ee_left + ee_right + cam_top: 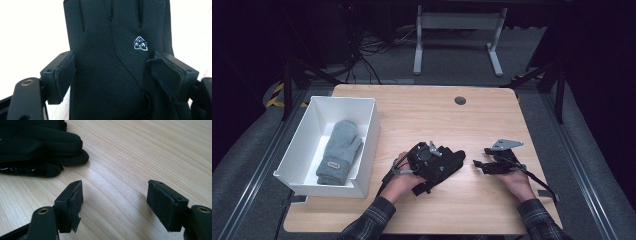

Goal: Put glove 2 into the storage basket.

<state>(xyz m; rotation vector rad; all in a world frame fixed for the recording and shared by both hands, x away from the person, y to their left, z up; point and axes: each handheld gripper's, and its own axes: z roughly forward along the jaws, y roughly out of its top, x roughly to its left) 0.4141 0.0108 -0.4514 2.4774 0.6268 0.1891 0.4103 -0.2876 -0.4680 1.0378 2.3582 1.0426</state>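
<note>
In the left gripper view the padded fingers point(65, 75) of the left gripper point(113, 75) stand on either side of a black glove point(110, 50), one pad against each edge of the fabric, the jaws spread about as wide as the glove's palm; whether they press into it or merely flank it cannot be told; a small pale logo point(140, 43) sits on the glove's back between the jaws, and the glove's fingers run up and away from the camera; seen from the high view, the left gripper point(452, 159) lies over the black glove point(457, 161) near the middle of the wooden table point(412, 115), the glove flat on the surface and its fingertips pointing toward the person's right; the right gripper point(115, 200) has its jaws wide apart with nothing between them, bare wood showing in the gap, and the glove's fingertips point(62, 157) lie just ahead of it and apart from its pads; in the high view the right gripper point(478, 165) rests low at the table, close beside the glove's tip; farther left a white bin point(362, 145) stands on the table's left side with a grey mitten point(339, 150) lying inside it, well apart from both grippers.
</note>
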